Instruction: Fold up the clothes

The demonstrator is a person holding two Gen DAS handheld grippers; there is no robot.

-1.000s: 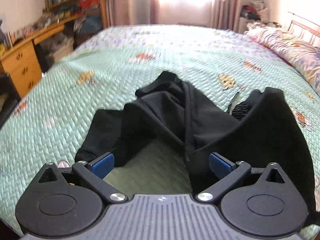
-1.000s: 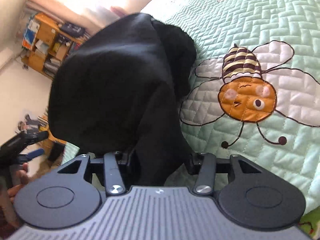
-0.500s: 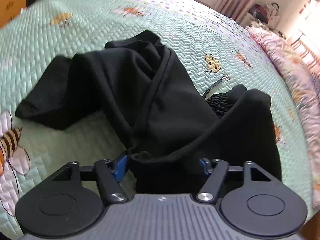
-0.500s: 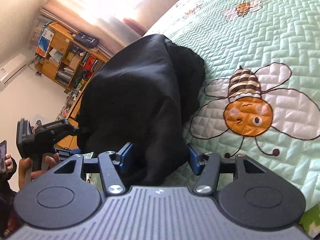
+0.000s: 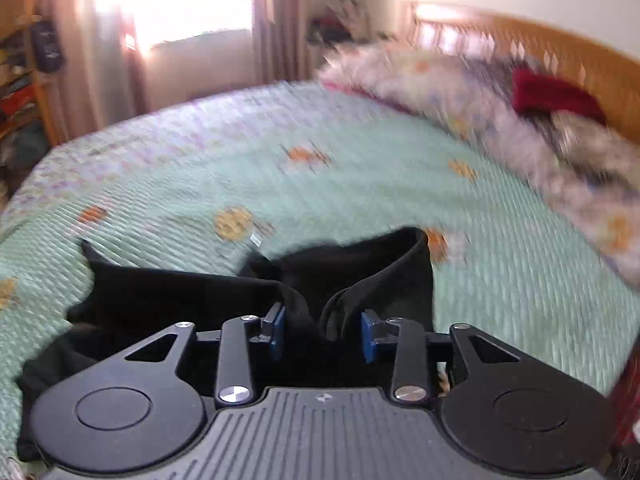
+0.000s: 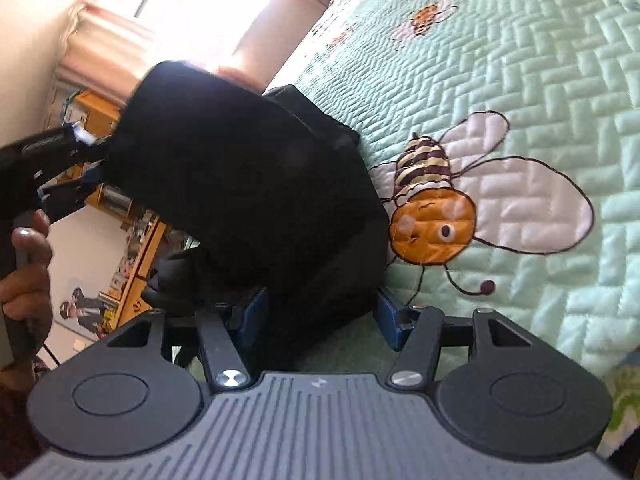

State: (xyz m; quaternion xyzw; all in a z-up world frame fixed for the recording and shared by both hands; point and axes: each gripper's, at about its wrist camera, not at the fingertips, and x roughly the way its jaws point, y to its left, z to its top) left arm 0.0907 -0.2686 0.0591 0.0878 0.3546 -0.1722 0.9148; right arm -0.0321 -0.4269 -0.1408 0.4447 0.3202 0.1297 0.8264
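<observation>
Left wrist view: the left gripper, gaping wide over bare quilt a second before, had narrowed onto a bunch of the black garment, lower middle of frame, with the garment hanging between both grippers above the quilt. The right gripper, jaws partly parted, had cloth between its pads. I judged a lift toward a fold under way.

Strong daylight is admitted through the curtained window at the upper left of the left wrist view, where it is blown out to white. Most of that frame is smeared by motion blur, the pillows at the upper right especially. In the right wrist view the quilt is rendered sharply, glare is confined to the top centre, and straight lines are bowed toward the edges.
</observation>
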